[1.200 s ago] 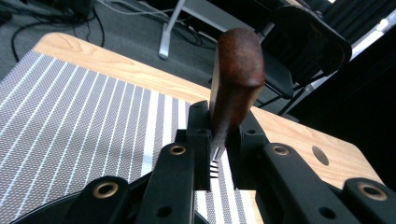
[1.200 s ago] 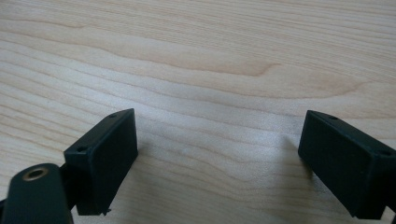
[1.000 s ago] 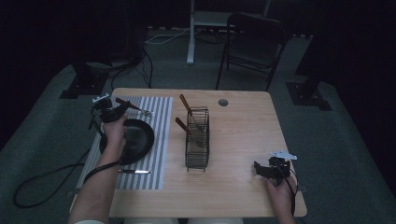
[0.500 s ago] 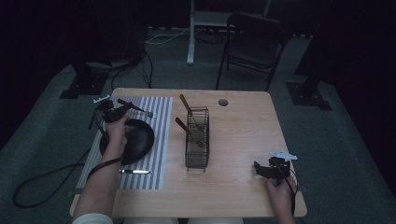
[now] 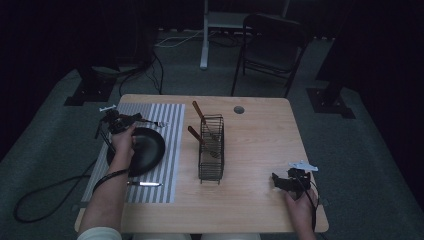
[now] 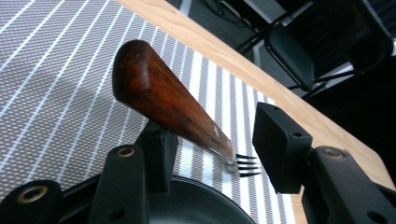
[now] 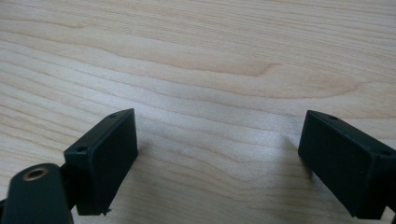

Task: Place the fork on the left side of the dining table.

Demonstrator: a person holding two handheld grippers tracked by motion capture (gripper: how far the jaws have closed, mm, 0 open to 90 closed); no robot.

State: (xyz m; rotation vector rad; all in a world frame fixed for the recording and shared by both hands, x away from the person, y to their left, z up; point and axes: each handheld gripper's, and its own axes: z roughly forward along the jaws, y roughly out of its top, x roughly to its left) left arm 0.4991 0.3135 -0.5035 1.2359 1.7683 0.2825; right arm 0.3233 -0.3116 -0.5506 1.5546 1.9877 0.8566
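While fork lies across my left jaws, they have just been opening: handle leans on left pad, right pad clear. Long axis runs tines-first over striped mat, beyond black plate rim. Right jaws wide, empty, well apart over table.

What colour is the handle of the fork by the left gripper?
Dark reddish-brown wood; the fork handle shows best in the left gripper view.

Dim room, grey carpet, black chair beyond wooden table
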